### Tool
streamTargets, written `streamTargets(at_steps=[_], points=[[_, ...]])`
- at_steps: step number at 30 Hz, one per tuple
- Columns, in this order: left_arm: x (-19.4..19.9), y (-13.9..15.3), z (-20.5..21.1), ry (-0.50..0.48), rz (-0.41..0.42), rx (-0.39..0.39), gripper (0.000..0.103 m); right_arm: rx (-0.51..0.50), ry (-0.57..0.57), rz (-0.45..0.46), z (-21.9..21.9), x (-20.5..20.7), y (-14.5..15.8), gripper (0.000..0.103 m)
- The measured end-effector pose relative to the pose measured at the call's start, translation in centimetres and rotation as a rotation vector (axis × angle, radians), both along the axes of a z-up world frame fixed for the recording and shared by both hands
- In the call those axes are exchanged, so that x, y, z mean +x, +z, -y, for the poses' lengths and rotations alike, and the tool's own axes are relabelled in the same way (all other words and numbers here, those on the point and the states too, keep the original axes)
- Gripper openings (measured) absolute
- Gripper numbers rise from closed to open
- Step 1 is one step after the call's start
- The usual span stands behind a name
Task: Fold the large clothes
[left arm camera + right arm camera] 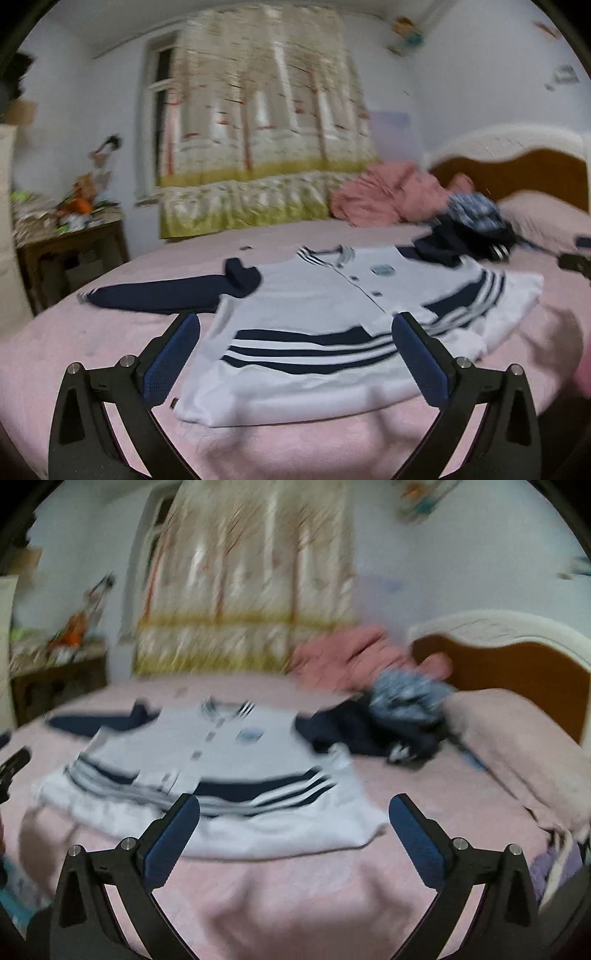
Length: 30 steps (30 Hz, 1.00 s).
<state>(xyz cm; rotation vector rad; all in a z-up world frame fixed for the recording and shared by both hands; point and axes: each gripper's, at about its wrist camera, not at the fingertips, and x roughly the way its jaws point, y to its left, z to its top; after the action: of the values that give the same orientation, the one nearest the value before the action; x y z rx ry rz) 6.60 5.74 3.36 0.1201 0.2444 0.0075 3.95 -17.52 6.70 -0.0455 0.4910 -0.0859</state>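
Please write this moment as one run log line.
left tongs: open, empty | right tongs: open, empty | jacket: flat on bed, unfolded

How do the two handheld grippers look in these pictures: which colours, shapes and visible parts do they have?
The left gripper and the right gripper look alike. Each has two black, angular fingers that spread like a V, with triangular cut-outs in the lower arms. The inner pads are blue with a fine dotted texture. Round silver bolt heads sit on the joints. No cables, labels or sleeves show.
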Motion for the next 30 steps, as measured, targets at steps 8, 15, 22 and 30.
streamTargets(at_steps=[8,15,22,30], points=[[2.6,-3.4,2.5,-0.052,-0.226,0.087,0.103,-0.061,0.13,-0.169,-4.9,3.2,-4.2,0.103],[2.6,-5.5,3.8,-0.072,-0.276,0.239,0.103,-0.12,0.186,-0.278,-6.9,3.6,-7.8,0.103],[4.8,-6.2,6.4,-0.09,-0.329,0.421,0.103,-0.295,0.225,-0.346,-9.3,4.6,-9.1,0.103],[8.7,-7.9,4.3,-0.015,-0.414,0.3,0.103,-0.126,0.021,-0.384,-6.3,8.5,-10.5,0.103]])
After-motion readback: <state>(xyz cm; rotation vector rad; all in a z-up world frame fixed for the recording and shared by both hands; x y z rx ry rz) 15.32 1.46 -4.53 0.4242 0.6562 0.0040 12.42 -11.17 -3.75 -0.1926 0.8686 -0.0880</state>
